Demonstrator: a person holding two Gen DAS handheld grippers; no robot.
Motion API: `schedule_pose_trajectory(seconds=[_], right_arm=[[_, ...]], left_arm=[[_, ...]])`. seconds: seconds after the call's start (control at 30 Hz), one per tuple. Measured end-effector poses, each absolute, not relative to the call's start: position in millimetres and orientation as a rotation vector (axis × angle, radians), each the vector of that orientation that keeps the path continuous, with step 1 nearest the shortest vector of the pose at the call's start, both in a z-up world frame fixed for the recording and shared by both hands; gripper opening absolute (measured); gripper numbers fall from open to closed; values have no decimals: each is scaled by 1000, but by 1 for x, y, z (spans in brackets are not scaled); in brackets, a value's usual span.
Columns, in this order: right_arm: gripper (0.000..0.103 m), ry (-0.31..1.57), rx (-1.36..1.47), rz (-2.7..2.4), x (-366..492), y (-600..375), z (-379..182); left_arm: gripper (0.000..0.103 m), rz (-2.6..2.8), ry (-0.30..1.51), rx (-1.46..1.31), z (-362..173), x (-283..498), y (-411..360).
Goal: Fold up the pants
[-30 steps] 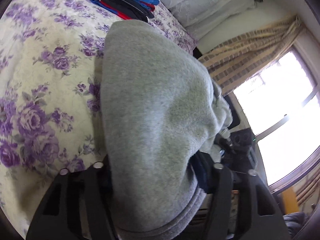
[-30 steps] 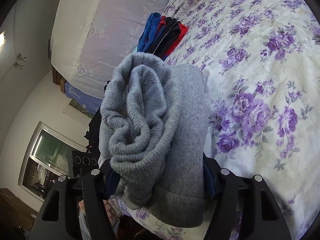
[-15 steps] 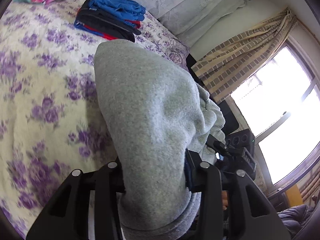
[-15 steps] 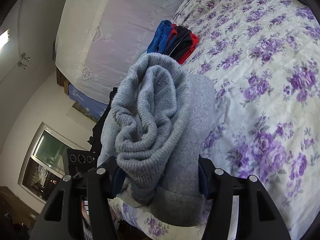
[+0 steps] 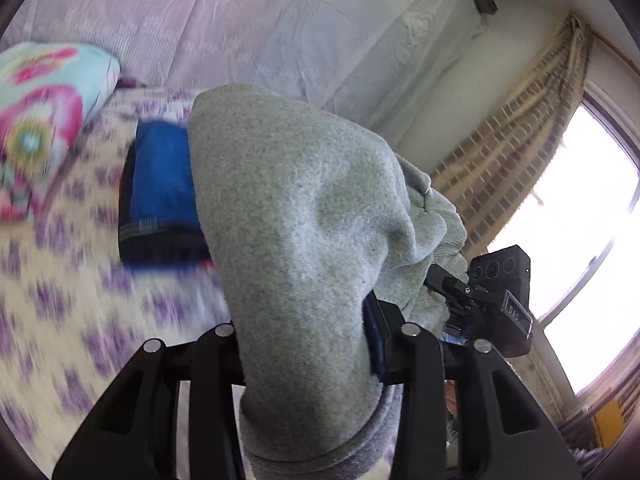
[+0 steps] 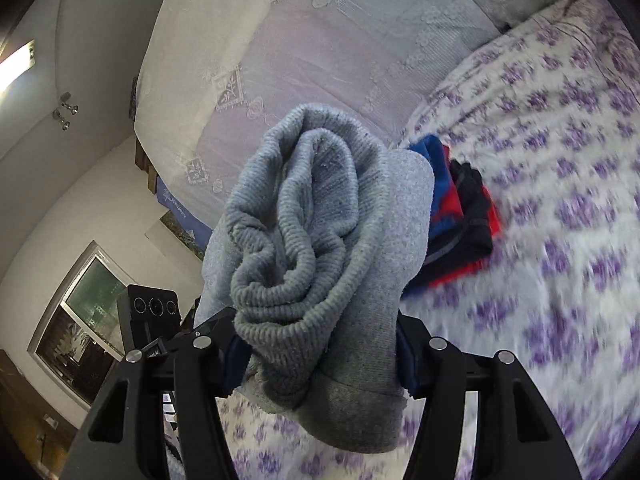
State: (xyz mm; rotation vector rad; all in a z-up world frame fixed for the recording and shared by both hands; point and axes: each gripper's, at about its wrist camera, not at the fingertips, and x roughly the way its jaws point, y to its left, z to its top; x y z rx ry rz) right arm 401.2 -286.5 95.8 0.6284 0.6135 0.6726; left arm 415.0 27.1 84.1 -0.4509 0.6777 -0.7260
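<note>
Grey pants bunched between gripper fingers, perhaps hiding the pads.

home bedroom, floral bedspread, pillow, curtained window

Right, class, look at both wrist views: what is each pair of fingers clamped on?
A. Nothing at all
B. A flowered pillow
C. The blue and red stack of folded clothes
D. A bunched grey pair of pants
D: thick grey pants fill the gap between the fingers of the left gripper, and the right gripper pinches the same grey cloth, while the folded stack lies apart on the bed.
</note>
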Motion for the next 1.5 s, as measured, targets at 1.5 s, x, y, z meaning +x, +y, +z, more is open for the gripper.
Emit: schedule_pose_trajectory(seconds=[1.5], right_arm=[[86,761,581,521,629,-262,54]], left_arm=[[73,-503,841,-590,14,644,49]])
